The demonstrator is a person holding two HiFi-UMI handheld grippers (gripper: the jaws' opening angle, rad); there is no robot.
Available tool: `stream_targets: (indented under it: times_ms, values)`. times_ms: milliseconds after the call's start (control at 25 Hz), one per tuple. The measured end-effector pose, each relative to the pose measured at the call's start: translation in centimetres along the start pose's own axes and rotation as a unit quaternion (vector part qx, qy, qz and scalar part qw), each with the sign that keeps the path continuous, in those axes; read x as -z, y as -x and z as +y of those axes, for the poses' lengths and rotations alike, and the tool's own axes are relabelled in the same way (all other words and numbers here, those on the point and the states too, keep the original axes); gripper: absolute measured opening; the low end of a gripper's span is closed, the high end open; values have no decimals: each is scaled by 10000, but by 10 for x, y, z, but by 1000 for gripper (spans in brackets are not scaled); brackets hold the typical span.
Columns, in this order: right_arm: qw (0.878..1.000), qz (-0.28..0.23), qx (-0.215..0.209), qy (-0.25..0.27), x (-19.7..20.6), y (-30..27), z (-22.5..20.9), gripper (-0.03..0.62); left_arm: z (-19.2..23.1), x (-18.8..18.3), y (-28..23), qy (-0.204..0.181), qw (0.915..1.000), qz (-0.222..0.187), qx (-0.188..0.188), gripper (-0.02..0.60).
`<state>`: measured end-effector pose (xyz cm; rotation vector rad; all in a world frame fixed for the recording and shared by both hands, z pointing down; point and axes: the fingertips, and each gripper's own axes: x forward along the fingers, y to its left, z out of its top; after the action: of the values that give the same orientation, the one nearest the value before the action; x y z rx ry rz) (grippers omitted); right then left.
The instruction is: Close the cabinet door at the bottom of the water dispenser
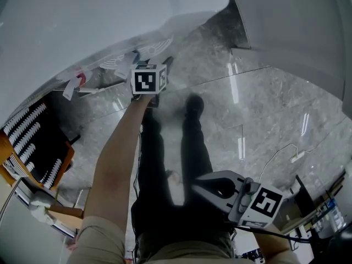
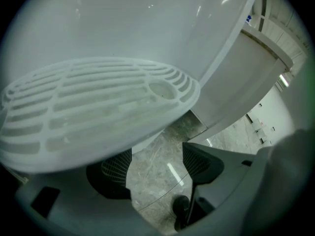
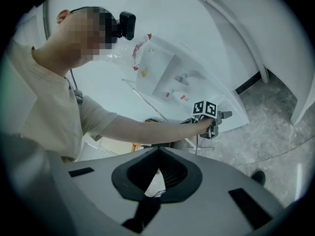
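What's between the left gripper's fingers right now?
Nothing held: in the left gripper view the fingers stand apart below the white drip tray, with only grey floor and a black shoe showing through the gap.

Grey marbled floor, thin white cable lying on it, black white-striped panel at left.

Glossy grey marbled floor, stretching across the whole scene and reflecting long streaks of light.
Standing on it at the upper left, a white water dispenser; planting itself near the middle, a black shoe; trailing loose toward the right, a thin white cable; crowding the lower right edge, dark cords too blurred for naming.
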<state>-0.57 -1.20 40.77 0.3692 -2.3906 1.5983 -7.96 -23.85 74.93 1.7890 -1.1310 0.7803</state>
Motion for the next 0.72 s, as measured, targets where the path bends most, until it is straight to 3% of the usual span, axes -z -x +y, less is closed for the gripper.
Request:
stream_targets:
  times_ms: [400,600,720]
  values:
    - [10000,-31,23,15,5,-1,-1,15,-2,13,5,-118,9995,276,26,311]
    - [10000,-9,-81,9,6,-8,-2,15,-6,49,47,-237,9974,684,27,311]
    - [9992,-309,-161,-193,-12,-8,3,15,-5,52,75,-357,9964,768,27,311]
